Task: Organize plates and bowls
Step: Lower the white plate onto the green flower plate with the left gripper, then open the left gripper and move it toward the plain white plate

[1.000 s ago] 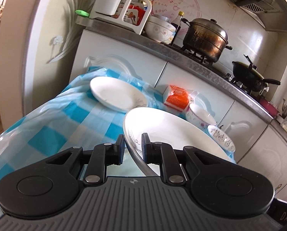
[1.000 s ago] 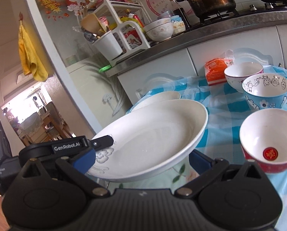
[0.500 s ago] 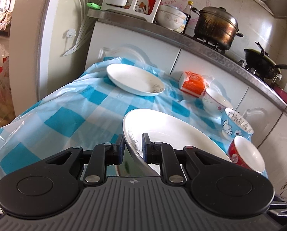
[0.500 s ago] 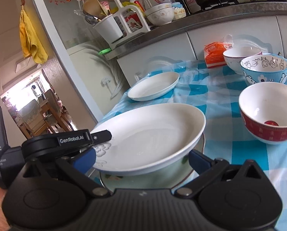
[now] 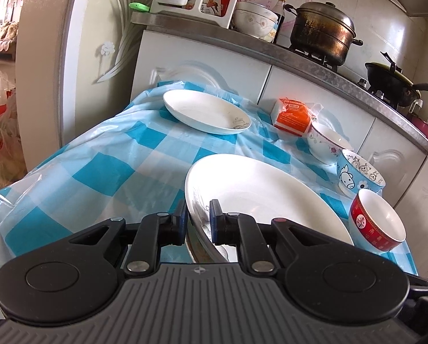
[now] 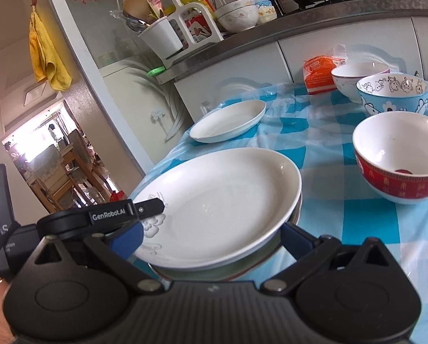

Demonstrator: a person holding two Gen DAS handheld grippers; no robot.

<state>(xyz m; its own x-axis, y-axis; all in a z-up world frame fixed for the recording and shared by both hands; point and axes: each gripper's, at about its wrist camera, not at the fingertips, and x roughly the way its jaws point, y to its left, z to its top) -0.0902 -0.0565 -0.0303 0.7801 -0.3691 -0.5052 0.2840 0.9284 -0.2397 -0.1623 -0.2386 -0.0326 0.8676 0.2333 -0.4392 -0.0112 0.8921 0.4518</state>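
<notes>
**Two wrist views, one table**

The left wrist camera sits low behind its gripper (image 5: 198, 219), looking forward and slightly down across the checked table (image 5: 99, 160) toward the counter (image 5: 314, 57). The right wrist camera looks from the other side, equally close. Both share the large white plate (image 5: 259, 189) (image 6: 219, 200), the small plate (image 5: 205, 111) (image 6: 228, 121) and the bowls.

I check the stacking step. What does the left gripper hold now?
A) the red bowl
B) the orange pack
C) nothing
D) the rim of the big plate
D: the left gripper is shut on the rim of the big plate.
</notes>
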